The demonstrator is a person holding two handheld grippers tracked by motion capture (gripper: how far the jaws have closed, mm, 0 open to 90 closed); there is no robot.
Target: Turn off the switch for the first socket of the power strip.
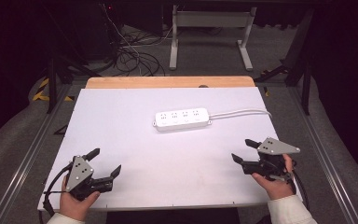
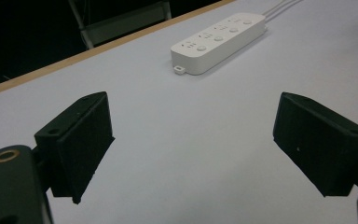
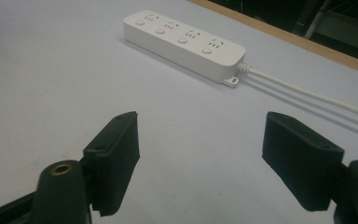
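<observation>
power strip (image 1: 182, 119) is lying flat mid-table, 4 sockets facing up, cord (image 1: 240, 112) trailing off right, well apart from both grippers. going left to right: left gripper (image 1: 106, 161) is sitting at the near-left edge, jaws spread wide, holding nothing. right gripper (image 1: 242, 150) is sitting near-right, jaws equally wide, empty. both are aiming at the strip, probably staging for a reach.
</observation>
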